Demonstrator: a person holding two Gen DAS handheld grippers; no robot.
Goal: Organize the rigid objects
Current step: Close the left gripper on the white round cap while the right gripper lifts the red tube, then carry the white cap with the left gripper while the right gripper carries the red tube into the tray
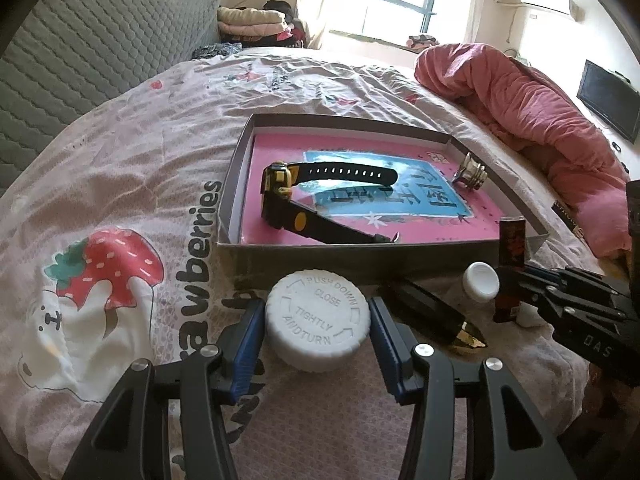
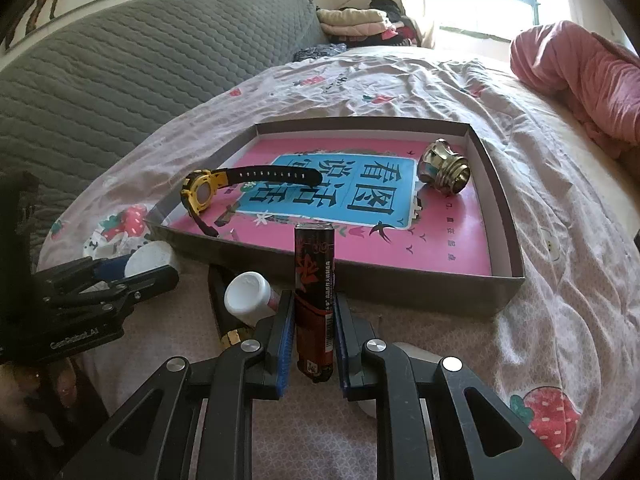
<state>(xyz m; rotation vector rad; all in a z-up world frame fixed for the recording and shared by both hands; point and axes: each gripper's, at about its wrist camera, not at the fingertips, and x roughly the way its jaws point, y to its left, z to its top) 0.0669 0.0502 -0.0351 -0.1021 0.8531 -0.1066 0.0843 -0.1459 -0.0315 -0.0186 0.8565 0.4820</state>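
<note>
The left gripper (image 1: pixel 316 330) straddles a white screw cap (image 1: pixel 317 318) that sits on the strawberry-print bedsheet (image 1: pixel 120 184). Its 2 blue pads (image 1: pixel 246 344) stand just beside the cap on either side; whether they press on it cannot be determined. The cap is embossed "PUSH DOWN", "CLOSE TIGHTLY" and "AND TURN".

The right gripper (image 2: pixel 314 332) is closed on a dark red cylindrical can (image 2: pixel 314 300), held upright between the 2 pads near the front wall of the shallow cardboard tray (image 2: pixel 500 208). The can carries a floral print, a barcode and small characters too fine to read.

The tray rests on the bed. Inside it:
- a yellow-and-black wristwatch (image 2: pixel 200 194) at the left end, strap extended;
- a metal threaded fitting (image 2: pixel 444 170) at the far right corner, lying on its side;
- a pink sheet with a blue panel (image 2: pixel 340 188) printed with 4 large Chinese characters.

Outside the tray, between the 2 grippers, lie a small white-capped bottle (image 2: pixel 248 294) and a black object with a gold tip (image 1: pixel 436 312); the right wrist view shows only part of the latter, hidden behind the bottle and the gripper.

The sheet print reads "awberries" (image 1: pixel 208 236), with the first letters cut off. In the right wrist view, the left gripper body bears a partly legible label beginning "Gen". In the left wrist view, the right gripper body shows "DAS". A pink quilt (image 1: pixel 532 120) lies bunched on the far right.
</note>
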